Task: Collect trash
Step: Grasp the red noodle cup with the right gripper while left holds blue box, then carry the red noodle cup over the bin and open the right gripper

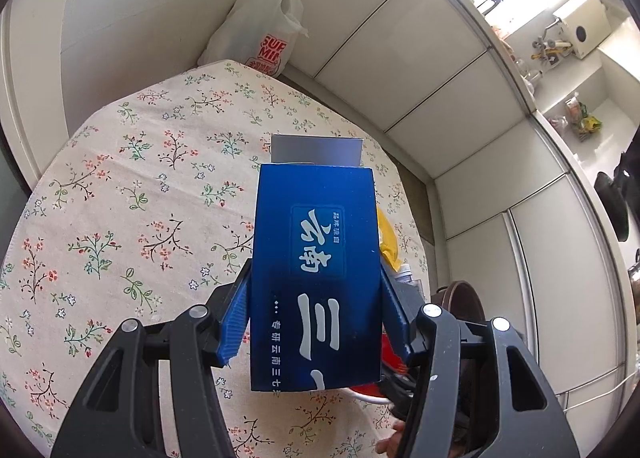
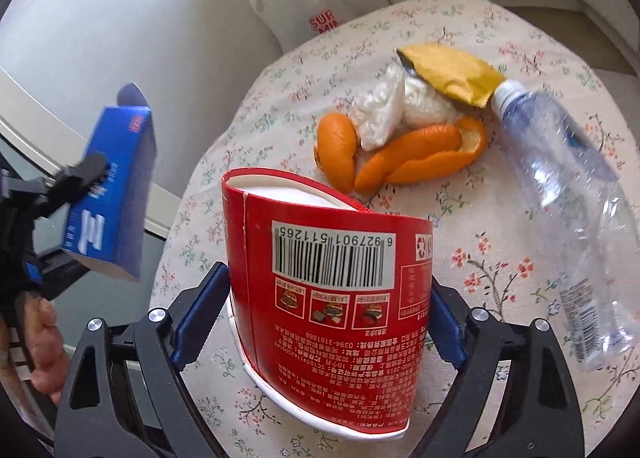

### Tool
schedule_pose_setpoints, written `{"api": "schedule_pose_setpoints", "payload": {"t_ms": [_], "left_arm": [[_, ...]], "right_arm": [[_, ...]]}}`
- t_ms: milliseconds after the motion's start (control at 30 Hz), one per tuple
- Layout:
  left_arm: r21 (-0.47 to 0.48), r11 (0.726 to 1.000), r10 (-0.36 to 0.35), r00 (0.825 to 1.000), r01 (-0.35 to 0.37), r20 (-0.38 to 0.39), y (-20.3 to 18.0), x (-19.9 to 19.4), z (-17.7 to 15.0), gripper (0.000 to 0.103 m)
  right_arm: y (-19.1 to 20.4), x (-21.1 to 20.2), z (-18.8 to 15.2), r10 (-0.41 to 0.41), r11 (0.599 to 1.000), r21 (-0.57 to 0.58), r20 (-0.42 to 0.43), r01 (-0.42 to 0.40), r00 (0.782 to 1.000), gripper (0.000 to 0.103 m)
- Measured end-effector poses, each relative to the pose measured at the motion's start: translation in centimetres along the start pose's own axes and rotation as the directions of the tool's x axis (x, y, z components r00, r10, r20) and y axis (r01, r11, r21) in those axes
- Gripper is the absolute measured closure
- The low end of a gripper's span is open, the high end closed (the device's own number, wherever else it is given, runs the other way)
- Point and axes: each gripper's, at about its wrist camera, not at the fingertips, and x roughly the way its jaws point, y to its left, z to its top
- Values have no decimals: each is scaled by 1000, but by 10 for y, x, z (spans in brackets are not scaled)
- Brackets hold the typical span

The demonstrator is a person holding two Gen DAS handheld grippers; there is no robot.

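My left gripper (image 1: 315,278) is shut on a blue carton (image 1: 316,258) with white characters, held up above the floral tablecloth (image 1: 120,218). The right wrist view shows the same blue carton (image 2: 116,186) at the left, off the table's edge. A squashed red paper cup (image 2: 332,278) with a barcode lies on its side between the jaws of my right gripper (image 2: 326,278). Both blue pads (image 2: 200,298) touch its sides. Beyond the cup lie orange peels (image 2: 404,158), crumpled white tissue (image 2: 384,106), a yellow wrapper (image 2: 452,70) and a clear plastic bottle (image 2: 568,162).
A white plastic bag (image 1: 260,18) with red print stands at the table's far edge against the wall. White cabinet doors (image 1: 460,98) run along the right, with a counter and kitchen things above. A hand (image 2: 44,338) grips the left gripper's handle.
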Motion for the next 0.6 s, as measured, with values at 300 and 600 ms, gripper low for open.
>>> {"api": "schedule_pose_setpoints", "payload": {"t_ms": [300, 600], "left_arm": [[9, 1000, -16, 1000, 16, -14, -9, 7, -3, 47], [47, 999, -18, 999, 20, -43, -28, 25, -13, 47]], "right_arm": [[-17, -100, 23, -11, 1000, 28, 225, 5, 974, 17], [-79, -192, 31, -304, 951, 188, 433, 245, 848, 15]]}}
